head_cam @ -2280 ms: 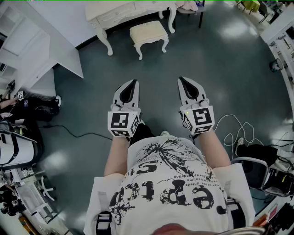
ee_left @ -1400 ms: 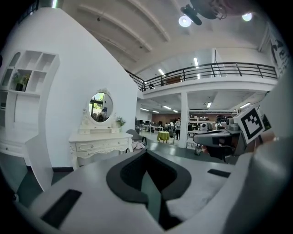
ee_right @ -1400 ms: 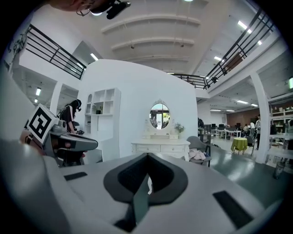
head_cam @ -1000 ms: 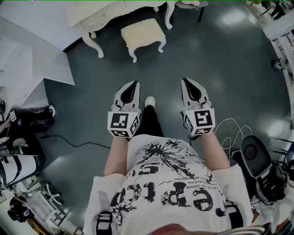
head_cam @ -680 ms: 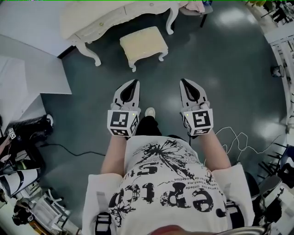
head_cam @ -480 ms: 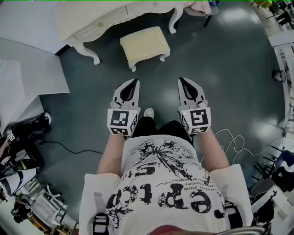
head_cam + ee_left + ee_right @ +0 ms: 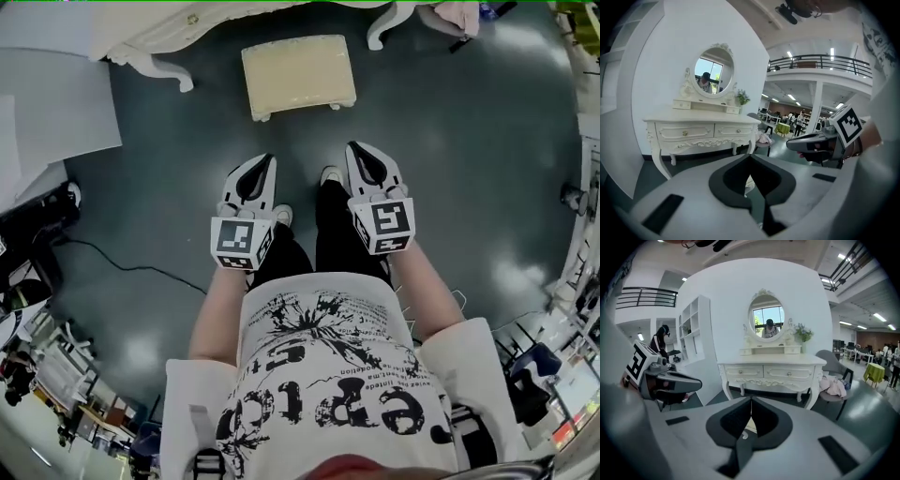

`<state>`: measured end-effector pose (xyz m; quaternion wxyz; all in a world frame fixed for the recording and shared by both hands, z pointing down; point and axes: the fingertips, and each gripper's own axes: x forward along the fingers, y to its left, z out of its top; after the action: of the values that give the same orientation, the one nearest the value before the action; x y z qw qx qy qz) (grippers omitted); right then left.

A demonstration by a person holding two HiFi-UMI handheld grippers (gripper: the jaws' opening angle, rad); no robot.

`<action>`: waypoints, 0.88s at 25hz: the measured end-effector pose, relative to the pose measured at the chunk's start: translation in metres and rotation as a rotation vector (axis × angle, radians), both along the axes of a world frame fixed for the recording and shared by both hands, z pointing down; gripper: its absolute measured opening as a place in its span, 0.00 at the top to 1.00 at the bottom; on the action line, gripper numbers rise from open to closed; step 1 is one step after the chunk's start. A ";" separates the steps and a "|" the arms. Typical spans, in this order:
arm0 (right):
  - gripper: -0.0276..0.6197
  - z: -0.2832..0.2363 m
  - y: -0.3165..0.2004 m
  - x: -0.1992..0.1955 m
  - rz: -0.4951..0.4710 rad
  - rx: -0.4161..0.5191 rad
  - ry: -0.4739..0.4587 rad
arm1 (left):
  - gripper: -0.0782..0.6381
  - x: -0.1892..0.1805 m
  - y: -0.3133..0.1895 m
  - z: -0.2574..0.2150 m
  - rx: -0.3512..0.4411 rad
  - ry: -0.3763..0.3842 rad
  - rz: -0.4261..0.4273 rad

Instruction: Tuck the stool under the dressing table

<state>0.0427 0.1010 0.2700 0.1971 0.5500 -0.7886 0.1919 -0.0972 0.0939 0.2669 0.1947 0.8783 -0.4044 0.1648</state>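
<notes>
Cream stool (image 7: 298,75) on floor, far side of both grippers, long axis left-right, w/ dressing table (image 7: 159,36) just beyond. L hand-held gripper (image 7: 265,161) & R hand-held gripper (image 7: 354,148): jaws together, empty; R slightly nearer.

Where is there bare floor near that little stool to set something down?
The widest bare floor lies right of the stool and the right gripper. A narrower strip separates the stool from the left gripper and the right gripper. Crowded: the dressing table behind the stool, and a cable on the floor at left.
</notes>
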 end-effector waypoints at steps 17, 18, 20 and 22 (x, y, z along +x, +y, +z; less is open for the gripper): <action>0.93 0.270 -0.093 0.028 -0.154 -0.198 -0.084 | 0.87 0.072 -0.064 0.257 -0.159 -0.012 -0.158; 0.93 0.287 -0.093 0.026 -0.157 -0.207 -0.084 | 0.87 0.073 -0.066 0.274 -0.165 -0.017 -0.160; 0.93 0.317 -0.094 0.020 -0.159 -0.231 -0.098 | 0.87 0.071 -0.069 0.307 -0.182 -0.030 -0.164; 0.93 0.343 -0.094 0.015 -0.154 -0.265 -0.121 | 0.87 0.067 -0.071 0.336 -0.202 -0.042 -0.173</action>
<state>0.0574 0.0074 0.6132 0.2341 0.4445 -0.8067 0.3112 -0.0298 0.0229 0.6027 0.2869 0.8125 -0.4639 0.2056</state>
